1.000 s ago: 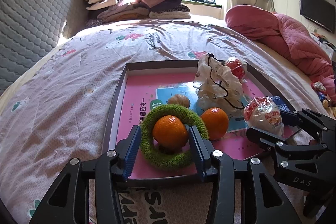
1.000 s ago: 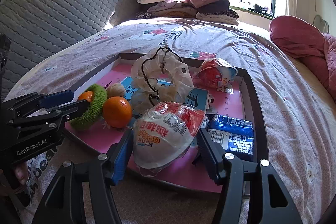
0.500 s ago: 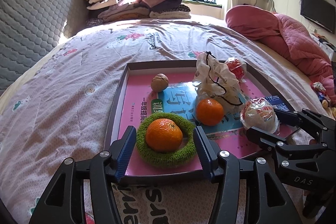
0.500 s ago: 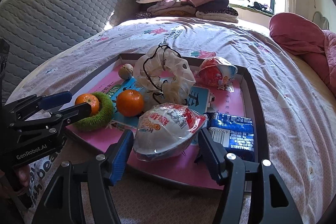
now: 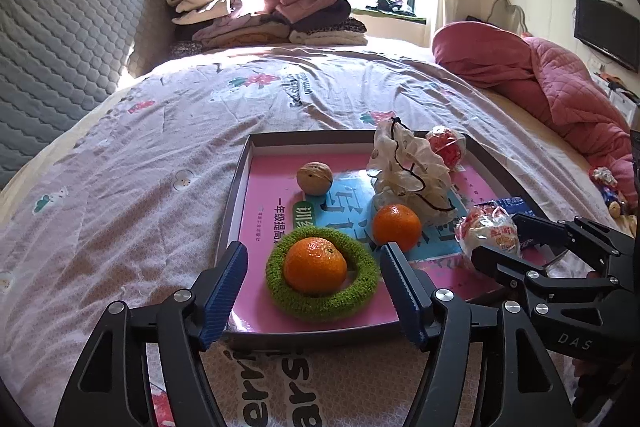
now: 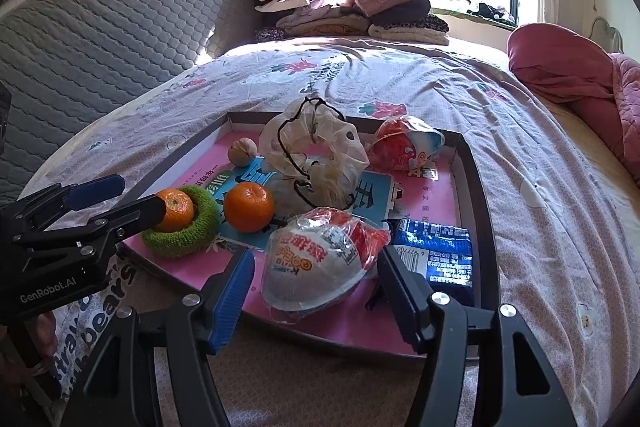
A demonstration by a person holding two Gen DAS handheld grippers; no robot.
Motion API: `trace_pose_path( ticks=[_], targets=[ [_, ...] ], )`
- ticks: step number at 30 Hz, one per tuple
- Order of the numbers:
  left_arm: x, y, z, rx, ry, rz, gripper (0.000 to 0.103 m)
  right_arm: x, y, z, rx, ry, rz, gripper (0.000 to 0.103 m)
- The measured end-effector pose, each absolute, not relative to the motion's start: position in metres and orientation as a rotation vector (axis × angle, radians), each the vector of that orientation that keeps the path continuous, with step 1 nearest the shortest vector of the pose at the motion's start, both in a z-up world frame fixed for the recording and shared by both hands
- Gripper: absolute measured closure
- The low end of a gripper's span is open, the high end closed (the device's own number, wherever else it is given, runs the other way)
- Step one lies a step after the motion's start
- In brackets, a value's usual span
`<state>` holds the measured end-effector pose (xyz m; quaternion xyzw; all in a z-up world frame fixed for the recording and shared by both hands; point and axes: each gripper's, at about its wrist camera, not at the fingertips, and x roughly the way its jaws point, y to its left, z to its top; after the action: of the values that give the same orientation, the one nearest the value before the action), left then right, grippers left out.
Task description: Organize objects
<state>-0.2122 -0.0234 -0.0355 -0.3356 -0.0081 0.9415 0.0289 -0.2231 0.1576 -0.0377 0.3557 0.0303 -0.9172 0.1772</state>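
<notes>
While both tongs gape wide, a glossy orange tangerine (image 5: 315,264) inside a fuzzy green ring (image 5: 322,303).

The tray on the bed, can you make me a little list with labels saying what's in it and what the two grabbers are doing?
place: shallow tray on a bed
in the green ring: one orange
loose fruit: second orange, beside the ring
nut: walnut, near the tray's far left
snacks: wrapped egg-shaped snack, second one at the back, blue packet
middle: crumpled plastic bag
left gripper: open, jaws just widened, either side of the ring, not touching
right gripper: open around the near snack
</notes>
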Motion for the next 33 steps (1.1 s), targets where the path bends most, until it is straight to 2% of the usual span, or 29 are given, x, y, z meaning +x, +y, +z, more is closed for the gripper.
trace_pose_path(
  ticks=[12,20,33],
  targets=[
    [-0.198,-0.021,-0.015,-1.007,-0.033,2.931,0.029,-0.211,0.167,-0.011,0.922,0.048,-2.639,0.039],
    [-0.185,-0.015,0.003,-0.981,-0.014,2.943,0.026,-0.195,0.175,0.015,0.844,0.031,-2.673,0.030],
    [-0.167,-0.012,0.027,-0.932,0.001,2.982,0.022,-0.178,0.185,0.040,0.770,0.059,-2.720,0.030]
  ],
)
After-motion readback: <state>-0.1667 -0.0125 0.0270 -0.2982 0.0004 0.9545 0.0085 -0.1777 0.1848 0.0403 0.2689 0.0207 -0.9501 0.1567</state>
